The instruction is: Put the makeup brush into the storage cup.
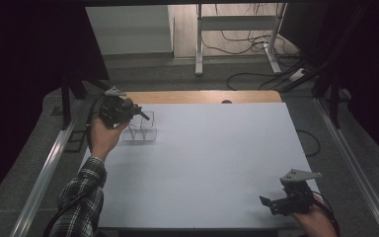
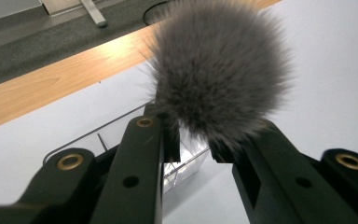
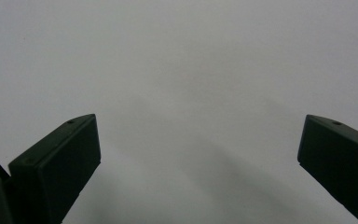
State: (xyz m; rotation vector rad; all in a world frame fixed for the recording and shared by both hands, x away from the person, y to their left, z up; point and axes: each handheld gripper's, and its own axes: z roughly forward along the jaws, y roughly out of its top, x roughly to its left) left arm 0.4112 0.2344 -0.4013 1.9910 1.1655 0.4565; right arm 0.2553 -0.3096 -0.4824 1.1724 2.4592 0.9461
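Fingers of the left gripper (image 2: 193,151) clench a grey pompom (image 2: 219,70) above a clear box (image 1: 140,129); right gripper (image 3: 198,154) gapes.

One grey fluffy pompom (image 2: 219,70), one clear plastic box (image 1: 140,129), two tongs.
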